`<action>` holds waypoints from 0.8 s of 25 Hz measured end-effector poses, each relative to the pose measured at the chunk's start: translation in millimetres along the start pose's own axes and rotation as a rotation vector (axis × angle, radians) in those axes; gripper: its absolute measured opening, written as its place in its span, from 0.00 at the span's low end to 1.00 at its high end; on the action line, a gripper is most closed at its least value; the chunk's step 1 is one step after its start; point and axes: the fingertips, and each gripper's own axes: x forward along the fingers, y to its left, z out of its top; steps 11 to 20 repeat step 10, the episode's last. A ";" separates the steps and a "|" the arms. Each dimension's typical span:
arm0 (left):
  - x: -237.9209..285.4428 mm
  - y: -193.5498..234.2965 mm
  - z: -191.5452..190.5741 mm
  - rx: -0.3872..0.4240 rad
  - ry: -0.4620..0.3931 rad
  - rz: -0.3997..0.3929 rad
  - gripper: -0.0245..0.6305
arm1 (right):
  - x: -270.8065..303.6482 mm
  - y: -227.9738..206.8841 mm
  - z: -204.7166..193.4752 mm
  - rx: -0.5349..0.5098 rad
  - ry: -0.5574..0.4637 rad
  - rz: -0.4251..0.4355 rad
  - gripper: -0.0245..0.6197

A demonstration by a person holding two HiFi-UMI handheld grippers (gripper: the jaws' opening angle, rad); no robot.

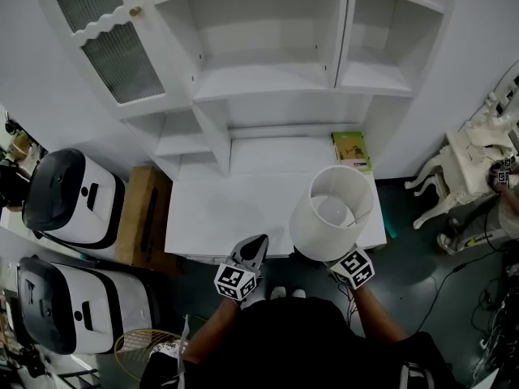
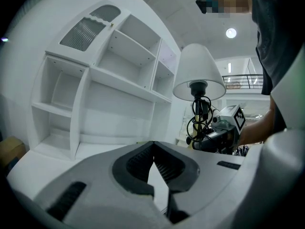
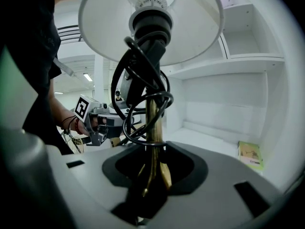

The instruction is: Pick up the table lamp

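The table lamp (image 1: 332, 213) has a white drum shade, a brass stem (image 3: 152, 123) and a black cord (image 3: 136, 94) coiled round the stem. It stands tilted over the desk's front right corner. My right gripper (image 1: 334, 259) is shut on the brass stem low down, under the shade; in the right gripper view (image 3: 151, 178) the stem rises between the jaws. The left gripper (image 1: 253, 245) is shut on nothing at the desk's front edge, a little left of the lamp. From the left gripper view (image 2: 153, 151) the lamp (image 2: 199, 75) and the right gripper (image 2: 217, 135) appear to the right.
A white desk (image 1: 219, 209) sits under white shelves (image 1: 268, 79). A green book (image 1: 350, 148) lies at the desk's back right. Two white cases (image 1: 73, 197) and a wooden box (image 1: 146, 217) stand to the left, a white ornate piece (image 1: 462, 164) to the right.
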 end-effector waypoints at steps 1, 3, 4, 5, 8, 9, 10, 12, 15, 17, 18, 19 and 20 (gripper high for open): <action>0.5 -0.5 1.1 -0.001 -0.004 0.002 0.06 | -0.6 -0.6 -0.5 0.000 0.001 0.000 0.26; 0.8 -1.9 0.8 -0.001 -0.005 0.005 0.07 | -1.8 -0.2 -1.5 0.005 0.007 0.000 0.26; 1.5 -2.0 0.1 0.002 -0.003 0.004 0.07 | -2.0 -0.5 -3.1 0.009 0.014 -0.002 0.26; 2.6 -1.6 -0.6 0.004 -0.001 0.003 0.07 | -1.5 -1.4 -4.5 0.011 0.017 -0.005 0.26; 5.6 1.6 -0.6 0.008 -0.002 0.005 0.07 | 2.7 -5.4 -5.2 0.013 0.011 -0.009 0.26; 6.4 3.0 -0.2 0.007 -0.005 0.007 0.07 | 4.5 -6.5 -4.4 0.011 0.008 -0.008 0.26; 7.2 4.5 0.3 0.007 -0.007 0.010 0.07 | 6.4 -7.5 -3.1 0.010 0.003 -0.006 0.26; 7.2 4.5 0.3 0.007 -0.007 0.010 0.07 | 6.4 -7.5 -3.1 0.010 0.003 -0.006 0.26; 7.2 4.5 0.3 0.007 -0.007 0.010 0.07 | 6.4 -7.5 -3.1 0.010 0.003 -0.006 0.26; 7.2 4.5 0.3 0.007 -0.007 0.010 0.07 | 6.4 -7.5 -3.1 0.010 0.003 -0.006 0.26; 7.2 4.5 0.3 0.007 -0.007 0.010 0.07 | 6.4 -7.5 -3.1 0.010 0.003 -0.006 0.26; 7.2 4.5 0.3 0.007 -0.007 0.010 0.07 | 6.4 -7.5 -3.1 0.010 0.003 -0.006 0.26; 7.2 4.5 0.3 0.007 -0.007 0.010 0.07 | 6.4 -7.5 -3.1 0.010 0.003 -0.006 0.26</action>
